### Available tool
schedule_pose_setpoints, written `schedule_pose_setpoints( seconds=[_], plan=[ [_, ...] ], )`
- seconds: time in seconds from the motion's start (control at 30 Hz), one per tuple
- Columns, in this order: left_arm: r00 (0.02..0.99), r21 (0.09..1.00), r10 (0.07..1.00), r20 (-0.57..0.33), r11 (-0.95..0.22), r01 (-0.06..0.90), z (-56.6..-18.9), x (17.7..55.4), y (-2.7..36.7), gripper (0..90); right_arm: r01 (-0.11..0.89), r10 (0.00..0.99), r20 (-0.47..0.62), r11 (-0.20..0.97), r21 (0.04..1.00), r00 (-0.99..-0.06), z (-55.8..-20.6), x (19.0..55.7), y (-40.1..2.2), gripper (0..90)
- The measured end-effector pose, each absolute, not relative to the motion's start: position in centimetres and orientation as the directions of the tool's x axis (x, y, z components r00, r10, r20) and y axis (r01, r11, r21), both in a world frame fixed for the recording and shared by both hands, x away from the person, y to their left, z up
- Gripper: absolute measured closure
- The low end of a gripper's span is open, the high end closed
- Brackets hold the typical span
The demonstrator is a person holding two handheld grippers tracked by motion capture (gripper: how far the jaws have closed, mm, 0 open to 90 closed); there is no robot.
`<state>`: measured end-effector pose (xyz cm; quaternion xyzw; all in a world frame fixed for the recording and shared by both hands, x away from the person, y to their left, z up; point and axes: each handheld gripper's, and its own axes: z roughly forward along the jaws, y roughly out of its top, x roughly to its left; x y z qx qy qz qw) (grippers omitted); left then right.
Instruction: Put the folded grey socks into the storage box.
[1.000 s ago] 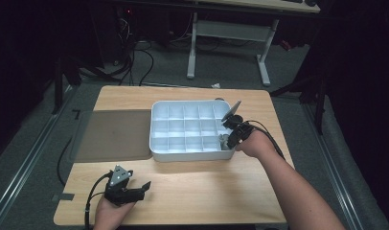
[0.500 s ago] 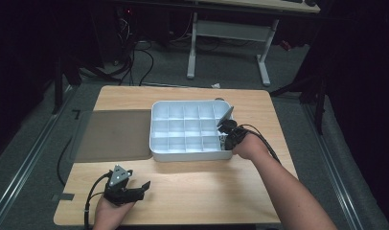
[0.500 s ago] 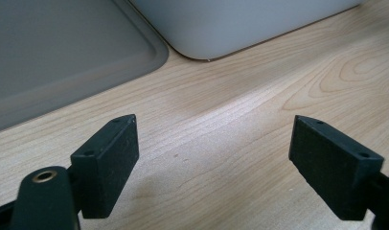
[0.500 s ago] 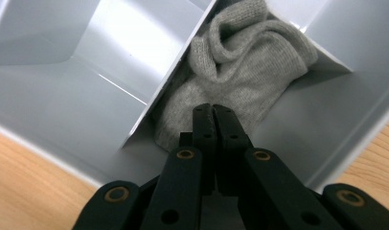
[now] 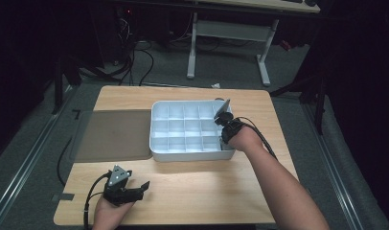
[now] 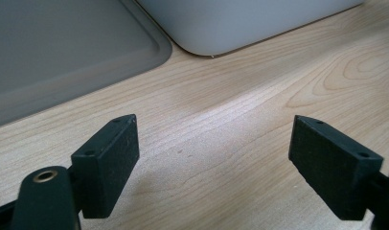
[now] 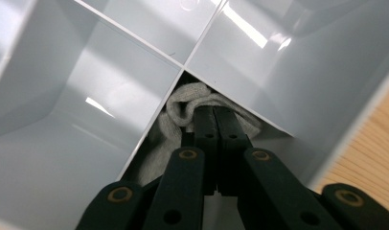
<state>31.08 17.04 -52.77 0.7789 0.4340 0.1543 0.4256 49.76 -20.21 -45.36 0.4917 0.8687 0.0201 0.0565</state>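
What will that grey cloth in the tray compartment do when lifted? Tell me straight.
The grey cloth lies bunched and folded in a corner compartment of the white tray, so it probably droops limply. It looks knitted and thin, likely light. The right gripper has its jaws shut on it; slipping seems unlikely.

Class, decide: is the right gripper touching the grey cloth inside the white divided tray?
Touching. In the right gripper view the right gripper has its jaws shut on the grey cloth in a compartment of the white divided tray.

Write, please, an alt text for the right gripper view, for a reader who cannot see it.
The right gripper's two black jaws are shut on a crumpled light grey cloth inside one compartment of a glossy white plastic divided tray. A strip of light wooden table shows at the right edge.
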Motion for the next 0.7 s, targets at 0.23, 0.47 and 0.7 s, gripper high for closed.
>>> schedule_pose_setpoints(
  seconds=[0.23,0.47,0.7],
  plan=[
    [0.578,0.796,0.805,-0.133,-0.261,0.547,-52.8,31.1,17.0,18.2,0.855,0.857,-0.078,0.515,0.066,-0.51,-46.5,50.1,-20.0,90.0],
    [0.578,0.796,0.805,-0.133,-0.261,0.547,-52.8,31.1,16.9,18.2,0.851,0.853,-0.084,0.52,0.068,-0.515,-46.7,50.1,-20.0,90.0],
    [0.584,0.791,0.802,-0.127,-0.274,0.548,-52.8,31.1,16.8,18.3,0.855,0.864,-0.068,0.503,0.123,-0.499,-44.8,49.4,-20.7,86.5]
  ],
)
